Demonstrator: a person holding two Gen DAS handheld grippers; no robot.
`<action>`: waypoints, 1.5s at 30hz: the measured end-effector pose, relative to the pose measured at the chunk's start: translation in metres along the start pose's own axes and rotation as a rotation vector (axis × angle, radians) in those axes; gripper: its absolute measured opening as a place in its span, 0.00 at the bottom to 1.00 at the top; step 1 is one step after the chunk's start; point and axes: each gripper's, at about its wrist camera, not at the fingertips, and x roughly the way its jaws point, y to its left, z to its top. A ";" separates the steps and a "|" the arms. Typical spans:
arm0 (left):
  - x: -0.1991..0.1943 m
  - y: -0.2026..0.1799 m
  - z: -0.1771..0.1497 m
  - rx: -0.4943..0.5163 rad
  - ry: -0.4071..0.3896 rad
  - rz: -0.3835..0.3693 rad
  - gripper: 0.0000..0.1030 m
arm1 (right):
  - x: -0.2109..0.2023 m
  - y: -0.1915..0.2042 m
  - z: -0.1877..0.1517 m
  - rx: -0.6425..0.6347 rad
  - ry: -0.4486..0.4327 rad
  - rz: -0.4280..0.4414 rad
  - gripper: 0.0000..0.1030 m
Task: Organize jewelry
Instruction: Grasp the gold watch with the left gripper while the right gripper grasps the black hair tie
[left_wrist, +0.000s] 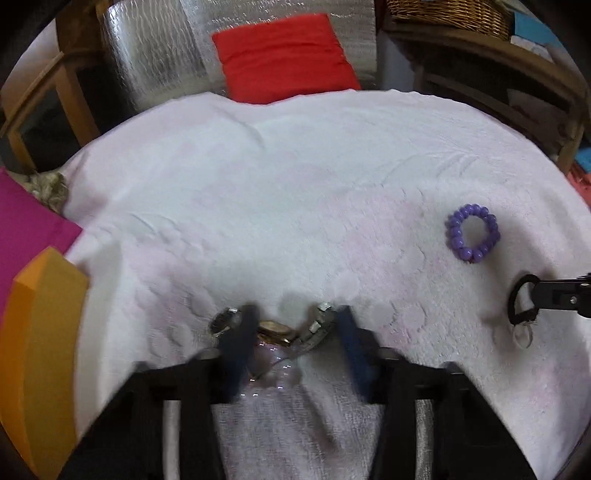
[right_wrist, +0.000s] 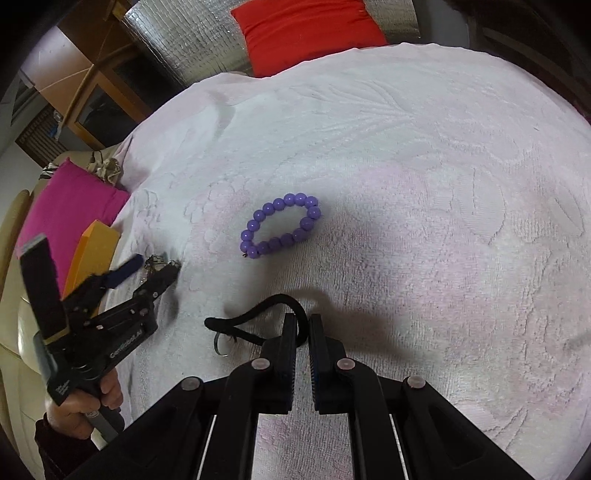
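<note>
- Left gripper (left_wrist: 295, 325), fingers parted, straddles a metal watch (left_wrist: 275, 332) on the white towel (left_wrist: 258, 184).
- Right gripper (right_wrist: 303, 328) is clenched on a black cord (right_wrist: 258, 314).
- Purple bead bracelet (right_wrist: 280, 225) lies mid-towel.

The left gripper (left_wrist: 293, 325) is showing as a smear of motion blur, its two blue fingers (left_wrist: 238, 349) covering parts of a metal-banded watch (left_wrist: 275, 330). The watch face is tilting and blurring, so its dial is unreadable, and something glinting just below it is too smeared to identify. In the right wrist view the watch (right_wrist: 157, 262) is appearing tiny and mostly hidden behind the left gripper (right_wrist: 147, 271).

The right gripper (right_wrist: 303, 328) is covering one end of a black cord loop (right_wrist: 255, 314); a small pale ring (right_wrist: 221, 345) hanging from it is too blurred to make out. An orange box (left_wrist: 40, 362) is running off the picture's left edge.
</note>
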 end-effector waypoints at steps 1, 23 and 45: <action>0.000 0.000 0.000 0.006 -0.006 -0.014 0.16 | 0.000 0.000 0.000 -0.001 0.000 -0.001 0.07; -0.095 0.092 -0.012 -0.321 -0.275 -0.175 0.00 | 0.007 0.016 -0.003 -0.034 -0.037 -0.039 0.07; -0.034 0.080 -0.015 -0.302 -0.086 -0.052 0.56 | 0.017 0.034 -0.005 -0.063 -0.047 -0.049 0.07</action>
